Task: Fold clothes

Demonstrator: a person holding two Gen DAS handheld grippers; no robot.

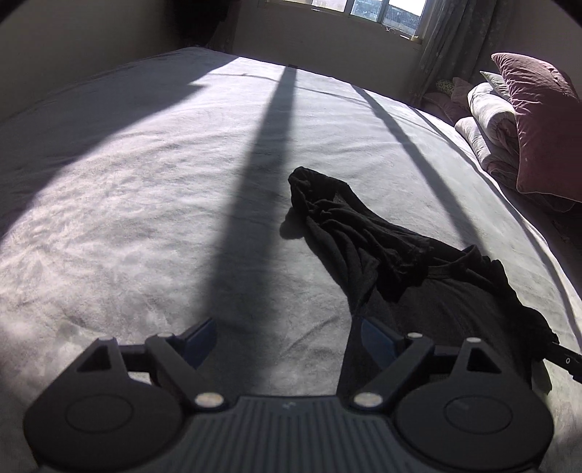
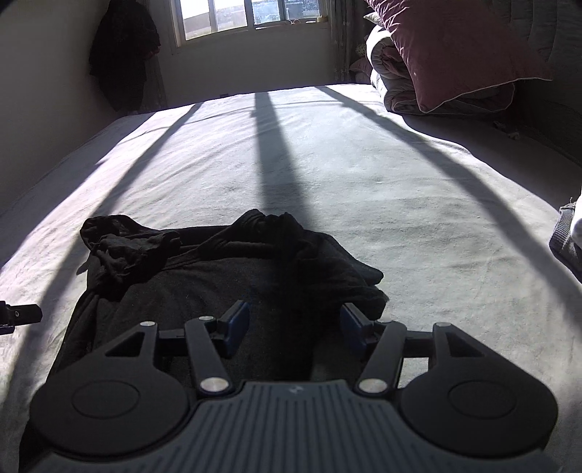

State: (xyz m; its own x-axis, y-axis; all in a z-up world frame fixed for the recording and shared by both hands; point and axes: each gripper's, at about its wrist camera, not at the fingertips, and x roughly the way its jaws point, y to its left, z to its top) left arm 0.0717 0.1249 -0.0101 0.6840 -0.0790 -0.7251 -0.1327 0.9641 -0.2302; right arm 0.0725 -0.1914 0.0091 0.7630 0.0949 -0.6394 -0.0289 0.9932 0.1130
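Note:
A black garment (image 1: pixel 382 251) lies on the grey bed sheet (image 1: pixel 145 182), its sleeve bunched toward the far end. My left gripper (image 1: pixel 287 336) is open above the sheet at the garment's left edge, with nothing between its blue pads. In the right wrist view the same black garment (image 2: pixel 225 265) lies spread in front of me with crumpled sleeves on top. My right gripper (image 2: pixel 294 325) hovers over its near part, open, pads apart and off the cloth. A tip of the other gripper (image 2: pixel 18 314) shows at the left edge.
A maroon pillow (image 2: pixel 454 47) rests on folded quilts (image 1: pixel 487 123) at the bed's right end. A window (image 2: pixel 247 18) and a dark coat (image 2: pixel 123 54) hanging on the wall are beyond the bed. Grey cloth (image 2: pixel 563 233) lies at the right edge.

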